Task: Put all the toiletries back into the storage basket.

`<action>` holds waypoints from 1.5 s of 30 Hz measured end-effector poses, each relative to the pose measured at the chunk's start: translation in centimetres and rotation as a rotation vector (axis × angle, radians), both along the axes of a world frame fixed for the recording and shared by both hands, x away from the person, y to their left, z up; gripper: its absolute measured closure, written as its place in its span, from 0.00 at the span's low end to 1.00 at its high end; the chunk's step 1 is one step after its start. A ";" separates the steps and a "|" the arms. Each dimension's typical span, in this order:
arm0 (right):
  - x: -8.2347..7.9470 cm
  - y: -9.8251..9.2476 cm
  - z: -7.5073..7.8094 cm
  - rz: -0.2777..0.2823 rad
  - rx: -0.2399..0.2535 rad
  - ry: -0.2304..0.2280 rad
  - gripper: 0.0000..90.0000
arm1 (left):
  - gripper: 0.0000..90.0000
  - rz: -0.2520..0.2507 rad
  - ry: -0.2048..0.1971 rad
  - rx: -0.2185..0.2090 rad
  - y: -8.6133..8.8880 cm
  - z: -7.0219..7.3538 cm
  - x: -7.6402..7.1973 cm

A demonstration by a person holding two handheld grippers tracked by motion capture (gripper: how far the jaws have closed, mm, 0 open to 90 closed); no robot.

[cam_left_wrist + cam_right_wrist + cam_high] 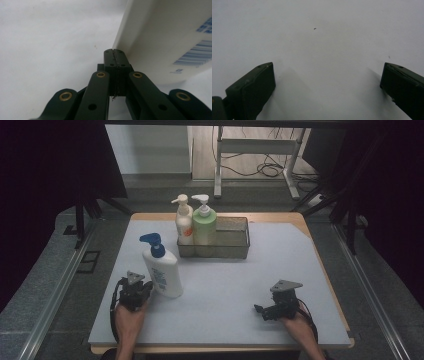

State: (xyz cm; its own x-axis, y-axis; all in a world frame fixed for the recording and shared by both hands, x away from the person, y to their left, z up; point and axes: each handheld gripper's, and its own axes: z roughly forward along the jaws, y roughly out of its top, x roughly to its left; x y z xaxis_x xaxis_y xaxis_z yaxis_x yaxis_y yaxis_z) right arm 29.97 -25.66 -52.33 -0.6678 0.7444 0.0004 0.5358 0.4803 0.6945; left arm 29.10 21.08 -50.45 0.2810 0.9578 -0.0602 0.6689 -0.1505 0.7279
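Note:
A tall white bottle point(163, 271) with a blue pump and blue print stands on the left of the pale mat point(240, 285). My left gripper point(142, 287) sits just left of its base. In the left gripper view its jaws point(115, 51) are pressed flat together with nothing between them, their tips beside the bottle's white side point(170, 32). My right gripper point(259, 310) rests low on the mat's right front, pointing left. In the right gripper view the gripper point(328, 72) stands open over bare mat with nothing between its fingers.
A wire mesh basket point(235, 242) stands at the mat's back centre. A cream pump bottle point(183, 222) and a green pump bottle point(204, 226) stand in its left end. A person's forearms enter from the front edge. Dark curtains flank the table.

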 end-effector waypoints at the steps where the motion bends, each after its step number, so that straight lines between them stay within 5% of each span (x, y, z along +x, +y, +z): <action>1: 0.0 0.0 0.0 0.000 0.000 0.000 0.00 | 0.99 -0.007 -0.006 0.003 0.1 0.1 0.3; 5: 0.0 0.0 0.0 0.000 0.001 0.000 0.00 | 0.99 -0.015 -0.022 -0.014 0.4 0.3 0.8; 10: 0.0 0.0 0.0 0.000 0.001 0.000 0.00 | 0.99 -0.085 -0.052 -0.042 1.4 0.1 2.2; 13: 0.0 0.0 0.0 0.000 0.000 0.000 0.00 | 0.99 -0.114 -0.050 -0.064 1.8 -0.1 2.5; 22: 0.0 0.0 0.0 0.000 0.001 0.000 0.00 | 0.99 -0.133 -0.041 -0.044 1.2 -0.2 2.7; 29: 0.0 0.0 0.0 0.000 0.001 0.000 0.00 | 0.99 -0.157 -0.033 -0.042 1.2 -0.3 4.4; 35: 0.0 0.0 0.0 0.000 0.001 0.000 0.00 | 0.99 -0.185 -0.023 -0.100 1.8 -0.6 4.5; 45: 0.0 0.0 0.0 0.000 0.001 0.000 0.00 | 0.99 -0.209 -0.012 -0.112 1.1 -0.6 4.3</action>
